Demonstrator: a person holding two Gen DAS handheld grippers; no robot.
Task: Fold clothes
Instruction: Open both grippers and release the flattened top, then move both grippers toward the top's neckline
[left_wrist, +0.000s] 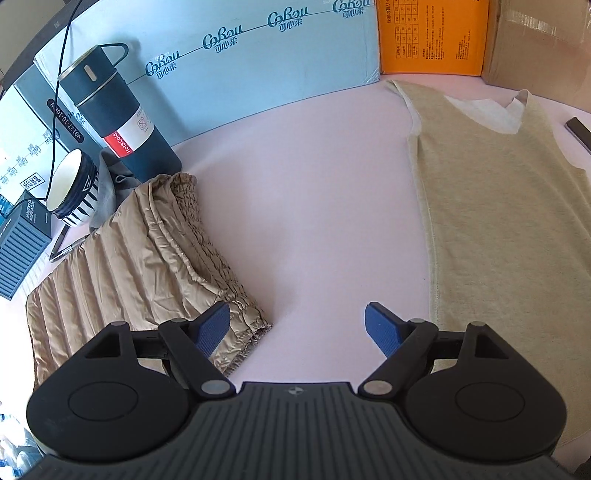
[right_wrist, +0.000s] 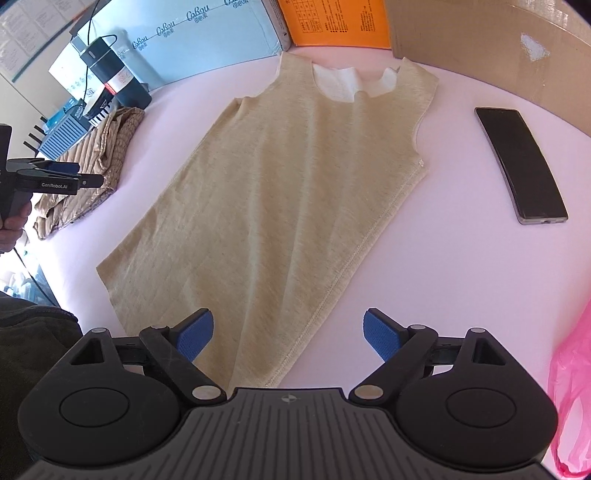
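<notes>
Right gripper (right_wrist: 288, 334) (jaws apart) just above sleeveless top's (right_wrist: 288, 177) hem.

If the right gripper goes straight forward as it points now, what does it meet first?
Probably the beige sleeveless top: its hem lies right between the open fingers of the right gripper. Height above the cloth is unclear.

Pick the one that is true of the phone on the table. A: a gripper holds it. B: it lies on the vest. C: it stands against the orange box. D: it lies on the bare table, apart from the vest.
D: the phone lies flat on the pink table, with a gap between it and the vest.
</notes>
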